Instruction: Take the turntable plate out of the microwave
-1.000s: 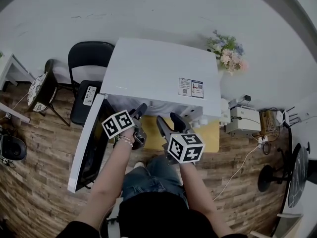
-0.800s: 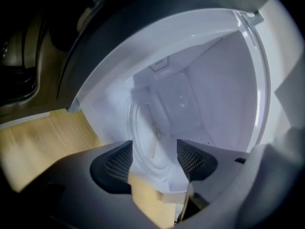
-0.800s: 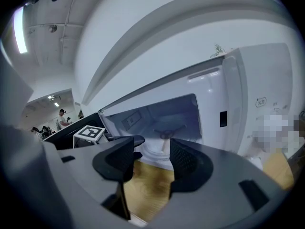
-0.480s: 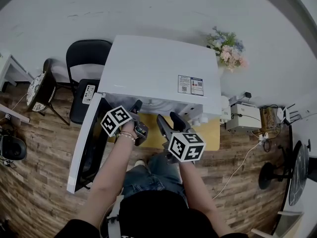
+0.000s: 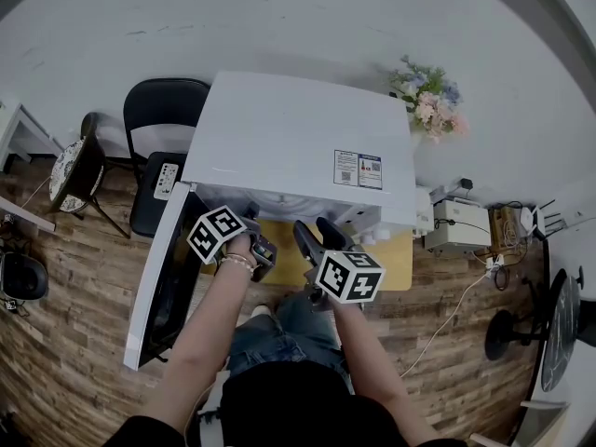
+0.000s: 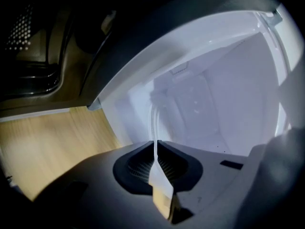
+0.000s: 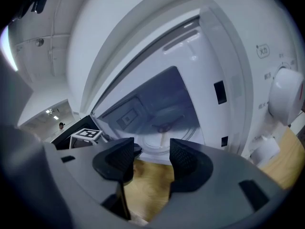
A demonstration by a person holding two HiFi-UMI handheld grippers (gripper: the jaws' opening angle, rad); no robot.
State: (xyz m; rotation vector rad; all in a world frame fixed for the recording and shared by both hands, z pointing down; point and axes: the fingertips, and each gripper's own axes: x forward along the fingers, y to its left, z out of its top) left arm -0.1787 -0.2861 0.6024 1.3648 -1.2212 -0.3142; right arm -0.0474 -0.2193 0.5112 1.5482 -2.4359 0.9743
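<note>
1. Head view: both your grippers are at the open front of the microwave (image 5: 298, 138), whose door (image 5: 158, 287) is swung out to its left. Your left gripper (image 5: 250, 216) reaches into its mouth, and your right gripper (image 5: 317, 229) is just outside it.
2. Left gripper view: your left gripper (image 6: 155, 149) has just been closing its jaws. They now pinch the rim of the turntable plate (image 6: 153, 125), inside the microwave.
3. Right gripper view: your right gripper (image 7: 151, 151) holds its jaws apart with nothing between them. The turntable plate (image 7: 183, 128) lies inside the microwave ahead.

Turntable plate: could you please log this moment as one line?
left gripper: just closed on turntable plate | right gripper: open, empty | door open
</note>
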